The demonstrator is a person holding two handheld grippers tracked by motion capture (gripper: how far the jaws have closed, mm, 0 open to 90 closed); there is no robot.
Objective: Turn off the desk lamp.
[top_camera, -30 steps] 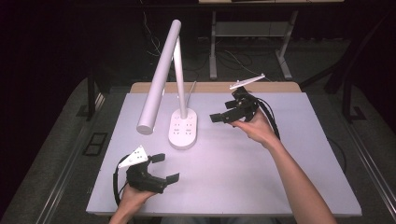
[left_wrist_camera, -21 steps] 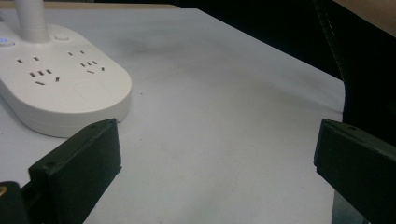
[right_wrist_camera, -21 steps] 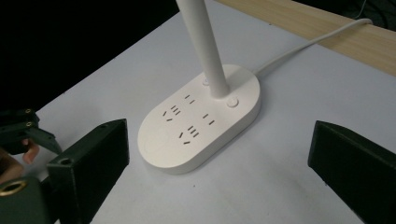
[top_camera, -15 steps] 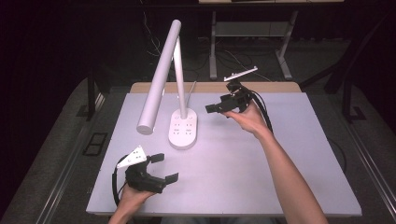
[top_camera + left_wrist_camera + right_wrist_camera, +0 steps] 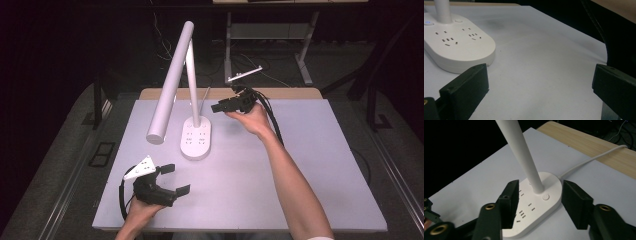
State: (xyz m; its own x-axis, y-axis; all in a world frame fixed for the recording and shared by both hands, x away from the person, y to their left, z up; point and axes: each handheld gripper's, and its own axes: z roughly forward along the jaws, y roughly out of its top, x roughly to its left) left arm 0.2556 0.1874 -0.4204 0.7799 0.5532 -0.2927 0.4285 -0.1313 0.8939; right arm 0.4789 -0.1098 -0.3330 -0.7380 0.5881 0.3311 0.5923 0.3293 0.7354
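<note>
Fingers of the right gripper (image 5: 223, 106) and left gripper (image 5: 172, 179) gape wide beside the desk lamp (image 5: 196, 140).

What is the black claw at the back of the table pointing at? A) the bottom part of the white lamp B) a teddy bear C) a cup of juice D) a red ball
A: the right gripper looks between its open jaws at the lamp base, with its sockets and round button.

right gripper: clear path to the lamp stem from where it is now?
Probably yes. The right gripper hangs open beside the lamp stem, jaws framing it in its own view, nothing between them. The left gripper sits well away.
</note>
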